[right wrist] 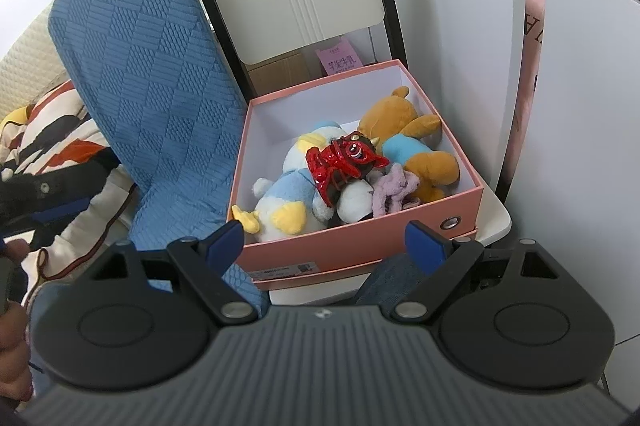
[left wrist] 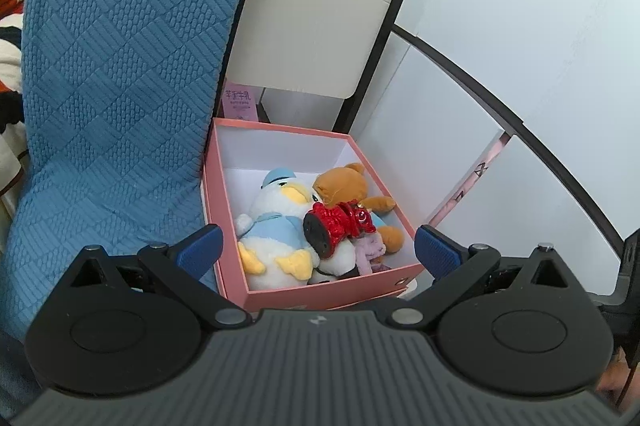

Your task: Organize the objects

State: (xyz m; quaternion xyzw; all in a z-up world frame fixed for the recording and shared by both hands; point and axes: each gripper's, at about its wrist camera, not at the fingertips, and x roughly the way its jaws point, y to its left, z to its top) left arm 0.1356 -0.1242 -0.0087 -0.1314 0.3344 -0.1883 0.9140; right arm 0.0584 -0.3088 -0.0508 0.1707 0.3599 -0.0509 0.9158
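**Pink box loaded with toys; both grippers spread and empty**

Pink cardboard box (left wrist: 332, 294) sits on the seat of a cream folding chair (left wrist: 320, 30), its lid off and its white interior exposed. The box holds a white-and-blue duck plush (left wrist: 276, 226) at 9 o'clock of the pile, a brown bear plush (left wrist: 348, 186) at 1 o'clock, and a glossy red figurine (left wrist: 340, 226) resting on top between the two. A lilac fabric piece (left wrist: 370, 250) lies at 5 o'clock, touching the bear. A partly hidden white-and-black plush lies under the figurine.

Left gripper (left wrist: 316, 250): jaws spread wide, blue pads apart on either side of the near box wall, nothing held. The pads hover above the box rim; contact cannot be confirmed.

Right gripper (right wrist: 324, 242): jaws spread wide, nothing held, positioned at 6 o'clock of the box (right wrist: 360, 250). In this view the figurine (right wrist: 340, 162) lies across the duck (right wrist: 288, 194), with the bear (right wrist: 404, 130) at 2 o'clock.

A blue quilted cover (left wrist: 120, 86) stands at 9 o'clock, just beside the box. A pink carton (right wrist: 340, 58) stands behind the box at 12 o'clock.
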